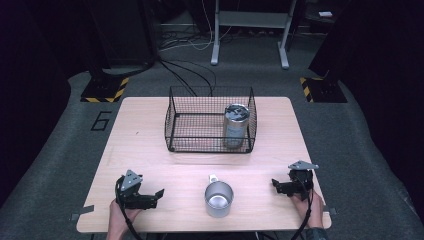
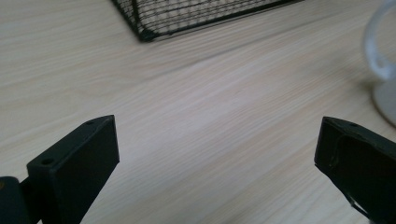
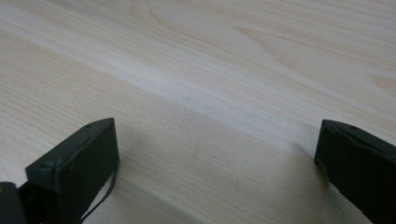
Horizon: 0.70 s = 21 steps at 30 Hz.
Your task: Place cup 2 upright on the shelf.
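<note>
Black left tongs (image 1: 159,193) and right tongs (image 1: 274,184) both rest low on the pale wooden desk (image 1: 145,150), jaws spread wide with nothing between them, one at the lower left of the high view and one at the lower right. Between them, at the lower middle, stands a steel mug (image 1: 218,198), upright and untouched, its handle turned toward the far edge. Further up, in the centre, a black wire basket (image 1: 175,117) already holds a steel tumbler (image 1: 236,126) in its right half. Judging by this, the mug is next; no grasp has begun.
</note>
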### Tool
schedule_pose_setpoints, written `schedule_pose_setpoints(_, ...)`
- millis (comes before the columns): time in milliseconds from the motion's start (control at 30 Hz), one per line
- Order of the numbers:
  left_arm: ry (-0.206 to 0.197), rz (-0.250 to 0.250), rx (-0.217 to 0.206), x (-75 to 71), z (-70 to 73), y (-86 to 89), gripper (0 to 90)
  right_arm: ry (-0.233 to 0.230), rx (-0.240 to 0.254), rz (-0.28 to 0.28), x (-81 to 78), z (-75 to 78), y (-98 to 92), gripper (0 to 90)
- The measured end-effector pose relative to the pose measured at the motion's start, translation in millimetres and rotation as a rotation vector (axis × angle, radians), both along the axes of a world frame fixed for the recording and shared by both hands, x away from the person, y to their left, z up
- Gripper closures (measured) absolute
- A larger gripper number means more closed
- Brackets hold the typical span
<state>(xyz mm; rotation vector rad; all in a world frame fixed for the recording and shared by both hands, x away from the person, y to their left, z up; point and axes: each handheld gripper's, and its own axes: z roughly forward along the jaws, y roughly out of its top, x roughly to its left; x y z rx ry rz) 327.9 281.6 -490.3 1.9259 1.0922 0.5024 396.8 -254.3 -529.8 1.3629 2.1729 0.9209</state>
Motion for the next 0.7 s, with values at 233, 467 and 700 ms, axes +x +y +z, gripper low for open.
schedule_pose_setpoints(233,-0.046,-0.107,-0.032,-6.7,15.4,-23.6,0.0,-0.002,0.0,0.012,-0.8,-0.2,-1.3,0.0)
schedule_pose_setpoints(467,-0.055,-0.194,-0.045,-8.7,24.4,-44.7,0.0,0.001,-0.004,0.002,-1.8,0.0,-0.9,0.0)
schedule_pose_setpoints(700,-0.079,-0.295,-0.069,-12.4,35.6,-71.2,0.0,0.0,-0.003,0.003,-1.7,-0.1,-0.8,0.0)
